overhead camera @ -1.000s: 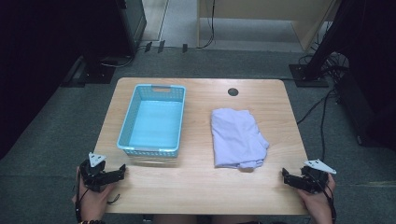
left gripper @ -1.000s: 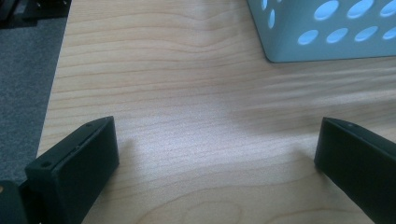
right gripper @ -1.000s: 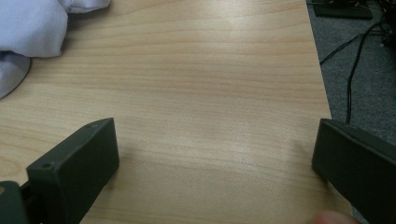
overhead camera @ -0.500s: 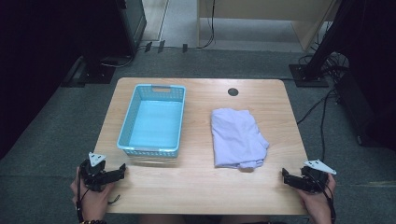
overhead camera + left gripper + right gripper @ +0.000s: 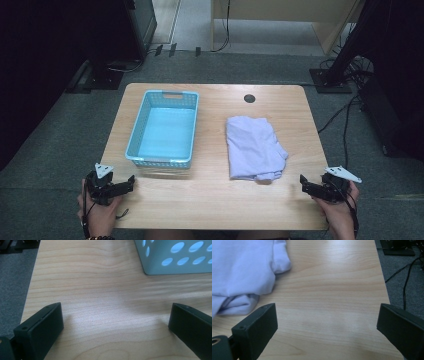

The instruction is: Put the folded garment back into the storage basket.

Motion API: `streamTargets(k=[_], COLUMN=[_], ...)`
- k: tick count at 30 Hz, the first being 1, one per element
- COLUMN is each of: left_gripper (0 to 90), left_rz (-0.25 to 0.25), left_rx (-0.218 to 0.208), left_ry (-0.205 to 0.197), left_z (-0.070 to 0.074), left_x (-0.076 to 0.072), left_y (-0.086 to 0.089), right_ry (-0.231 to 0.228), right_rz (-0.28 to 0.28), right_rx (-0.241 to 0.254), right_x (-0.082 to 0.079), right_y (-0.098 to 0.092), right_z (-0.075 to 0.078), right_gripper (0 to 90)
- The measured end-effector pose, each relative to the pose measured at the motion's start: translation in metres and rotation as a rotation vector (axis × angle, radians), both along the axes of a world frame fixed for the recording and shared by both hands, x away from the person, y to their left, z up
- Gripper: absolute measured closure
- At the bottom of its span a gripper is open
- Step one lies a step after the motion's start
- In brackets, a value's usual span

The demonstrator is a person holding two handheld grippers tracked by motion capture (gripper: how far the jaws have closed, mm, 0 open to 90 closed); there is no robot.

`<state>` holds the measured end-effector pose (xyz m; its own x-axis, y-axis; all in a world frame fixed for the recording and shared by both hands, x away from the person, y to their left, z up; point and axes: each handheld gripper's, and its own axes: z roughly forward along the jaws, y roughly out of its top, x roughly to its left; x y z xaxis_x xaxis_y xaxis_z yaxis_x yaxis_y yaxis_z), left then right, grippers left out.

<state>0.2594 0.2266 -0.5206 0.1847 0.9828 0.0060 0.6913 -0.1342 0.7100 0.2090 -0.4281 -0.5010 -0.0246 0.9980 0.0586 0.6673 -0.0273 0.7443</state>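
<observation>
From the high view, a pale wooden table (image 5: 210, 195) with rounded corners stands on grey carpet, with dark equipment, cables and a light wooden cabinet behind it. A round black hole (image 5: 249, 98) sits near the far edge. A light blue plastic basket (image 5: 135, 150) with perforated walls lies on the left half; a folded lavender cloth (image 5: 255, 147), soft and creased, lies on the right half, well apart from the basket. The left gripper (image 5: 131, 181) and right gripper (image 5: 302, 181) rest at the near corners.

In the left gripper view, the jaws stand wide over bare wood grain, with the basket's corner (image 5: 175, 262), oval holes in its wall, ahead.

In the right gripper view, the jaws gape wide, empty, and the cloth (image 5: 244, 270) lies just beyond the left jaw. No writing is legible.
</observation>
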Motion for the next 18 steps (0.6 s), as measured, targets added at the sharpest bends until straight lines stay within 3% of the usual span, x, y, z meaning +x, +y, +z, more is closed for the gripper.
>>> streamTargets(k=[18], left_gripper=[0.0], left_rz=[0.0], left_rx=[0.0], left_ry=[0.0], left_z=[0.0], left_x=[0.0], left_y=[0.0], right_ry=[-0.014], right_rz=[0.039], right_rx=[0.005], right_x=[0.017], right_y=[0.023], right_z=[0.017], right_gripper=[2.5])
